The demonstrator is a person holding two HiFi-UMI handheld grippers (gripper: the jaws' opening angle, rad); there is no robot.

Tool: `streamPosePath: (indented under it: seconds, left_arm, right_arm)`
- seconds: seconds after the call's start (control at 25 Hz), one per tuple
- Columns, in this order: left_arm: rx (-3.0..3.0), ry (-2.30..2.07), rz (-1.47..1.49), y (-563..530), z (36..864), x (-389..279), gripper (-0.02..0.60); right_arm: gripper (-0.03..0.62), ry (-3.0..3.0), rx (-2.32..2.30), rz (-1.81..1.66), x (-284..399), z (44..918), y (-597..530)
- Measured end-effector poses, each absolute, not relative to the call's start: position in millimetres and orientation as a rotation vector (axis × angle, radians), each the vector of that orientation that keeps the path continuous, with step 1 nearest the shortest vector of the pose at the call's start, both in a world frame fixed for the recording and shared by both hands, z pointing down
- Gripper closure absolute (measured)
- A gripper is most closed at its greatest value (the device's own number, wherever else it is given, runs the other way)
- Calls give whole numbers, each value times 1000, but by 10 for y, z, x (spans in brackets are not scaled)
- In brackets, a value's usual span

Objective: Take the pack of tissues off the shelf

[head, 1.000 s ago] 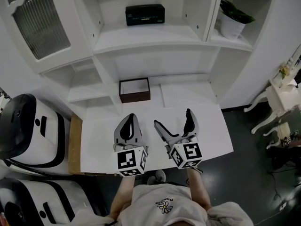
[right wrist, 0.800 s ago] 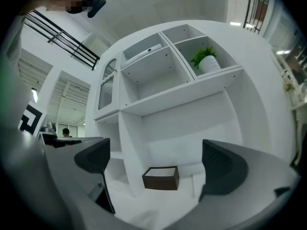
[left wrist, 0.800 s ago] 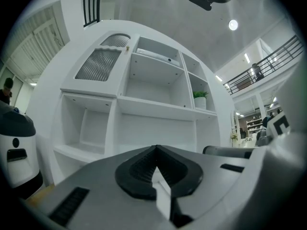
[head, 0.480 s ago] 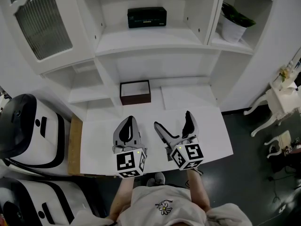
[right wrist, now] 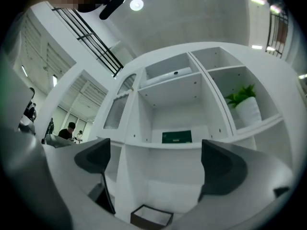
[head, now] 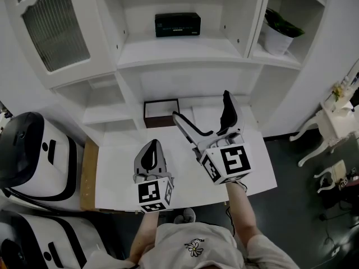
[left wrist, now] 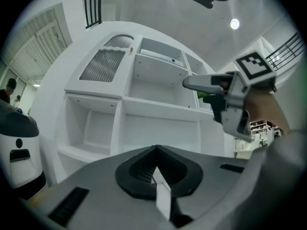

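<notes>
The dark green pack of tissues (head: 178,24) lies on the upper middle shelf (head: 179,49) of the white cabinet; it also shows in the right gripper view as a small green pack (right wrist: 176,137). My right gripper (head: 203,114) is raised above the counter, well below and short of the pack, with its jaws wide open and nothing between them. My left gripper (head: 151,152) rests low over the counter, its jaws shut and empty. In the left gripper view the right gripper (left wrist: 225,99) crosses in front of the cabinet.
A dark brown open box (head: 161,112) sits on the white counter (head: 112,167) below the shelf. A potted green plant (head: 279,26) stands in the right-hand shelf bay. White and black machines (head: 33,156) stand to the left. White furniture (head: 331,116) stands at the far right.
My right gripper has lifted off the counter and moved up and forward toward the cabinet, still open. The left gripper has barely moved.
</notes>
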State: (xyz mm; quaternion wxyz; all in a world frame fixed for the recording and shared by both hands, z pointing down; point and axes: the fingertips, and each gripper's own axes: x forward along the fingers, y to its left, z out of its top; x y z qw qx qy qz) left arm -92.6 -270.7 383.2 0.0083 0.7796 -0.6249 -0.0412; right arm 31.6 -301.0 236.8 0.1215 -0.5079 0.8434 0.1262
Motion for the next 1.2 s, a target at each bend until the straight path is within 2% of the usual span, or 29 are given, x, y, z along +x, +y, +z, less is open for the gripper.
streamPosePath:
  seconds: [0.2,0.68,1.0,1.2]
  left_arm:
    - [2424,-1957,-125,-2704,3843,-999,583]
    - [2347,-2020,-117,-2718,3920,-1302,583]
    - [2274,-2059,-103,-2838,4036,-1478,583]
    - [2245,-2085,-94,-2956,4069,-1555,583]
  right_arm:
    - [23,2519,-1474,403,214,1804,-3567]
    - [23,2736,-1586,226,205,1245,-4952]
    - [23,2870,-1673,32,372,1222,-5708]
    - [25,3006,-1679,32,415,1392,-5983]
